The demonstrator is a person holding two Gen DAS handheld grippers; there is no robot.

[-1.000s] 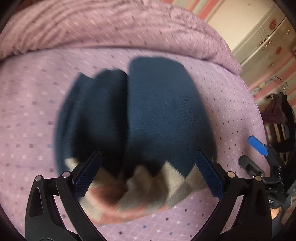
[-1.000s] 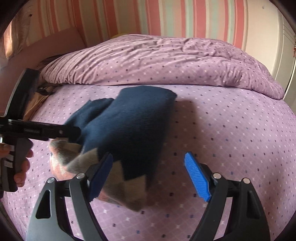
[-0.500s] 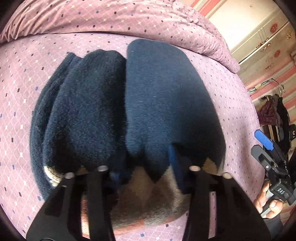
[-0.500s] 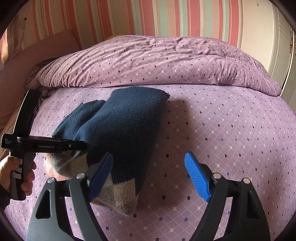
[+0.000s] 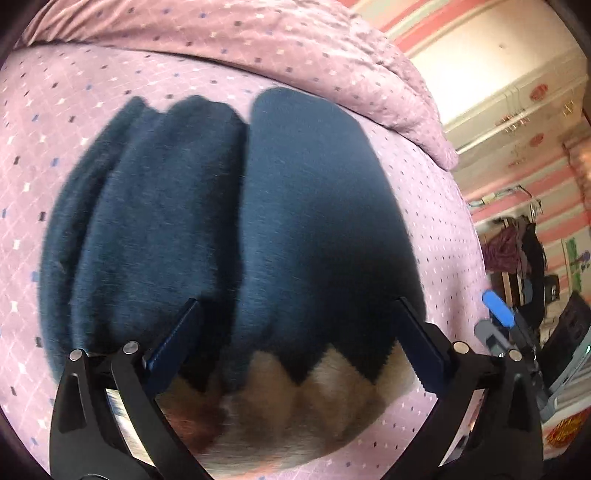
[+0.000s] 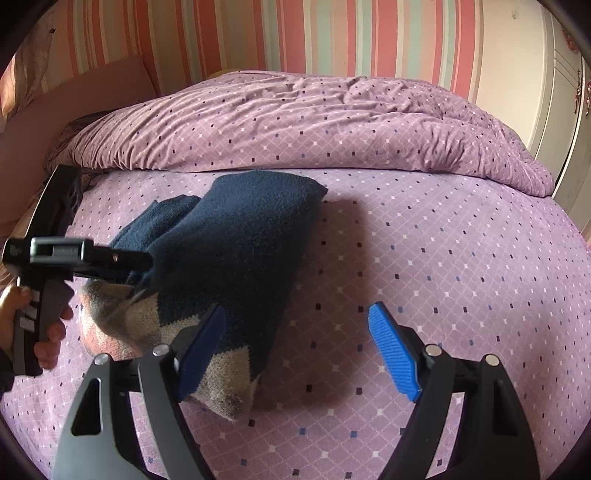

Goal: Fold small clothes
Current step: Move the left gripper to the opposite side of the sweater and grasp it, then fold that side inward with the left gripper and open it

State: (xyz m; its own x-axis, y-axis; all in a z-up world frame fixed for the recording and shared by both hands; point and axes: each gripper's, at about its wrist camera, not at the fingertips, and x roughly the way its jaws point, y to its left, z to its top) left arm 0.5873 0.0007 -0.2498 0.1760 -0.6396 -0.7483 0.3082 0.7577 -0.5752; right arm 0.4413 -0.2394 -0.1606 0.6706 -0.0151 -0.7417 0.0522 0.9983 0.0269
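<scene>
1. The left gripper [image 5: 299, 339] pinched the blue jumper [image 5: 229, 221] a moment ago; now its jaws are opening over it.
2. The right gripper [image 6: 295, 347] stays spread beside the jumper.
3. The jumper lies folded on the purple bed [image 6: 443, 240].

A folded navy sweater [image 6: 236, 251] with a beige and pink zigzag hem lies on a bed [image 6: 443, 266] covered in lilac diamond-print fabric. Behind it a rumpled duvet [image 6: 314, 125] in the same print is heaped before a striped wall [image 6: 258, 33]. The right tongs [image 6: 297, 347], blue-padded, stand wide with nothing gripped, their left pad overlapping the sweater's hem. At left, a hand [image 6: 26, 325] holds the left tongs [image 6: 110, 258], jaws opening, at the hem.
</scene>
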